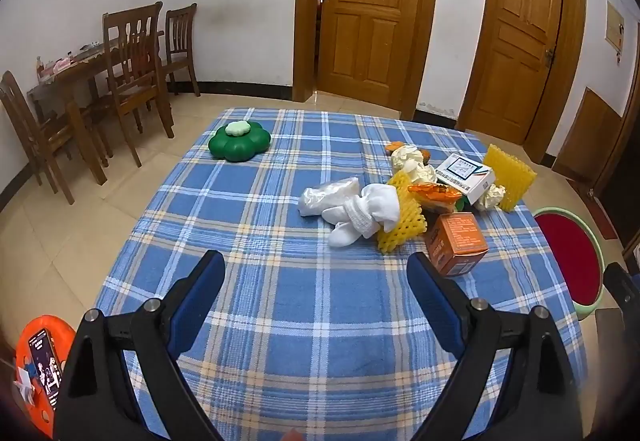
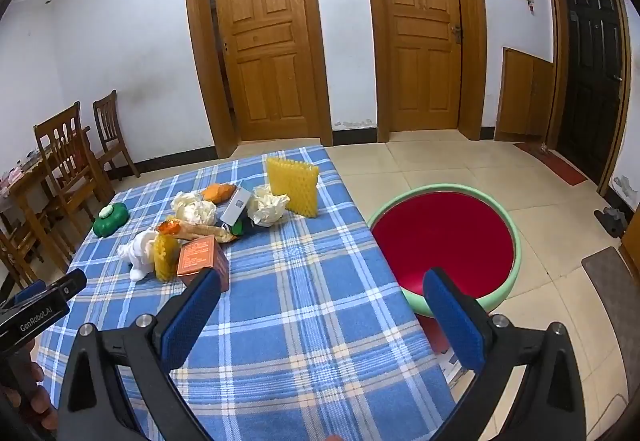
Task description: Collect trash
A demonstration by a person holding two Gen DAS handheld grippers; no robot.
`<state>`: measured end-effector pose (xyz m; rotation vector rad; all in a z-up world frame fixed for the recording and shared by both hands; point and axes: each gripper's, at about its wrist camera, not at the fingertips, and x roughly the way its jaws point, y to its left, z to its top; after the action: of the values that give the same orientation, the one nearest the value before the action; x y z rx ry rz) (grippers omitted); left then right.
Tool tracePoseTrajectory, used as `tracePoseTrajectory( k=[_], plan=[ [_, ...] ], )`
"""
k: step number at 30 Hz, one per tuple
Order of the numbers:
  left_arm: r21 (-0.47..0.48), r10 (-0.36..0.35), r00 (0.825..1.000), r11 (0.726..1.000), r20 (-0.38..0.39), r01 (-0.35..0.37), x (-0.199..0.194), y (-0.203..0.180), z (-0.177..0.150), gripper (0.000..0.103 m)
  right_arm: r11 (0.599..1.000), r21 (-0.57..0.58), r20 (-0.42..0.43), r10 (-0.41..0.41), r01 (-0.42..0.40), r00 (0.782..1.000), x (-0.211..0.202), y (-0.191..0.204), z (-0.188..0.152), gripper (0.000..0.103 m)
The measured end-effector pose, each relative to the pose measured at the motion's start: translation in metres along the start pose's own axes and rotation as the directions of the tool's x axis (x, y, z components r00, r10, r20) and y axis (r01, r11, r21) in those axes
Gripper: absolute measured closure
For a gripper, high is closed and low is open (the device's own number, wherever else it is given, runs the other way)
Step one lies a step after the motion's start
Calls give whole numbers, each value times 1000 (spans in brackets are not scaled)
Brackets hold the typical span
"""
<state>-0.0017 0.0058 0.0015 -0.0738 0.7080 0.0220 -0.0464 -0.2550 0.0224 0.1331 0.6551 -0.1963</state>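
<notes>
We see a blue plaid tablecloth [image 1: 280,321] in a tiled room with wooden doors [image 2: 268,41], crumpled trash pile [image 1: 420,193] near its far right edge, left gripper [image 1: 316,273] and right gripper [image 2: 320,289] both spread wide, empty.

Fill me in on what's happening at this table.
A person holds a hand-held gripper in each hand over a table with a blue plaid cloth. The left hand-held gripper and the right hand-held gripper are both open and empty. A pile of trash sits untouched: an orange box, yellow foam netting, crumpled paper. A red-lined basin waits on the floor beside the table.
</notes>
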Motion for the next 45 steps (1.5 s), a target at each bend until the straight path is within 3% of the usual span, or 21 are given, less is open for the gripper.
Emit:
tracePoseTrajectory(
  k=[45],
  plan=[
    [-10, 4, 1000, 1000, -10, -4, 2, 1, -5, 11, 1000, 6, 0, 2, -2, 1000, -1, -1, 0, 0]
  ],
)
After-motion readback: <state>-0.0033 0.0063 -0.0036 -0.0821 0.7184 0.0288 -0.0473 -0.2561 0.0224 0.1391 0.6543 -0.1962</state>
